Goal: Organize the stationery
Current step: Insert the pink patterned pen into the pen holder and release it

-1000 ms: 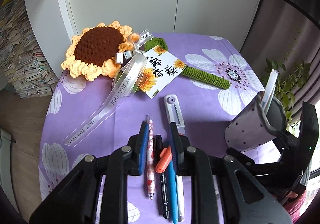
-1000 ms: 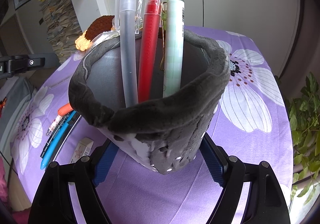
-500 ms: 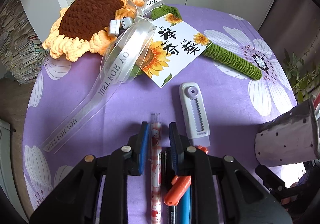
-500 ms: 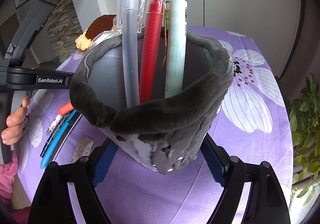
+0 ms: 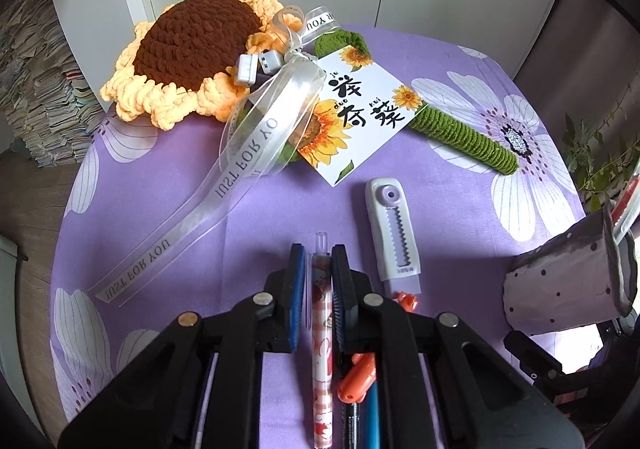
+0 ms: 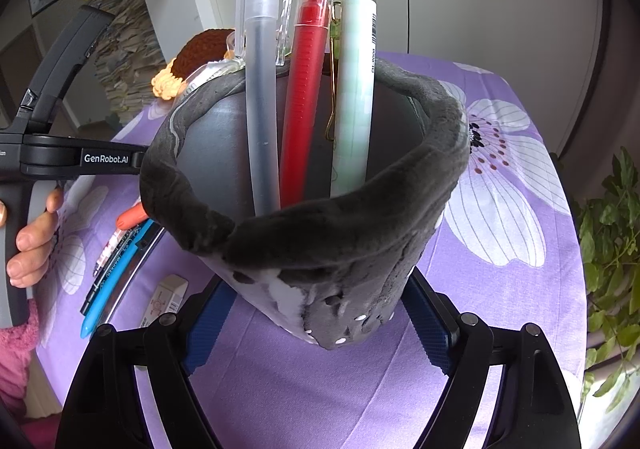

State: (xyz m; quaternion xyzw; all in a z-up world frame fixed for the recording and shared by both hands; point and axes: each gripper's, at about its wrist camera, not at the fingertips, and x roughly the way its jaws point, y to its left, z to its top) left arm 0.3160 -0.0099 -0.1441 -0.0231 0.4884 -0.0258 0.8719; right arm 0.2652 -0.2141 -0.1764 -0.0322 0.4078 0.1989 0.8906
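A: Which pen is the left gripper (image 5: 316,269) on?

B: The pink-patterned pen (image 5: 322,333). It lies flat on the purple tablecloth (image 5: 256,217) near the table's near edge, its long axis running straight along the fingers, clear tip poking out just past them toward the far edge. The jaws have just been closing and now sit pinched on its barrel, one blue pad against each side.

A: And the rest of the row?

B: The orange-capped pen (image 5: 356,379), a black one and a blue one lie just to its right, parallel, partly under the gripper body. The white correction tape (image 5: 394,237) sits further out, also lengthwise.

A: Where does it need to go?

B: The grey felt pen holder (image 6: 312,209) toward the table's right edge. The right gripper (image 6: 316,325) clasps its base, tilted, mouth facing up with three pens already standing inside. So the pen, I judge, must be swung from lying flat to upright before it drops in

A: Nearer hand?

B: The left; it already has it
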